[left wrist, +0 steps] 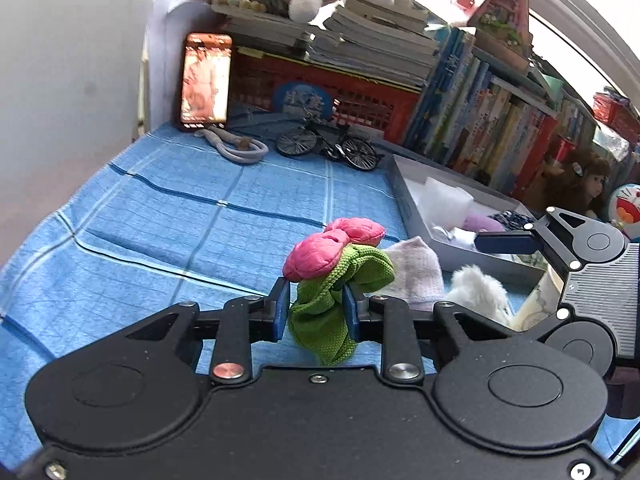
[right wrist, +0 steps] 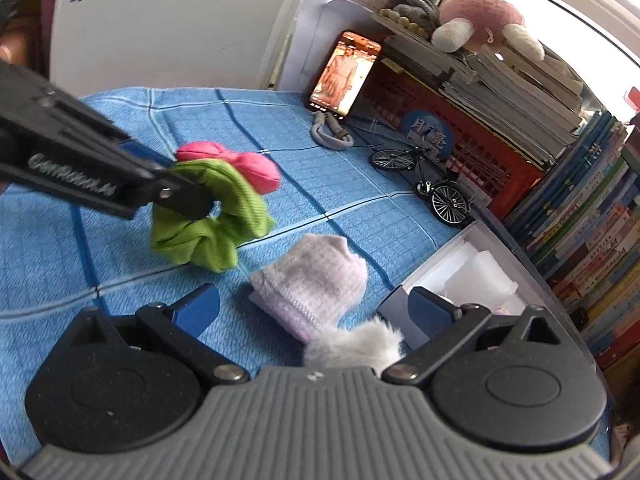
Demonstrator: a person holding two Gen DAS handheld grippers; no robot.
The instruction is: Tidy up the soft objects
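My left gripper [left wrist: 316,308] is shut on a green scrunchie with a pink bow [left wrist: 332,280] and holds it above the blue cloth; it shows too in the right wrist view [right wrist: 212,216]. My right gripper [right wrist: 314,312] is open and empty, above a pale pink sock [right wrist: 312,280] and a white fluffy piece [right wrist: 354,346]. The sock [left wrist: 416,270] and fluffy piece [left wrist: 480,290] lie beside a grey tray [left wrist: 404,196] that holds several soft items.
A blue cloth [left wrist: 160,232] covers the table. A phone [left wrist: 206,80], a grey cord [left wrist: 236,146] and a toy bicycle [left wrist: 328,146] stand at the back. A red crate [left wrist: 360,96], stacked books and a row of books [left wrist: 500,128] line the far side.
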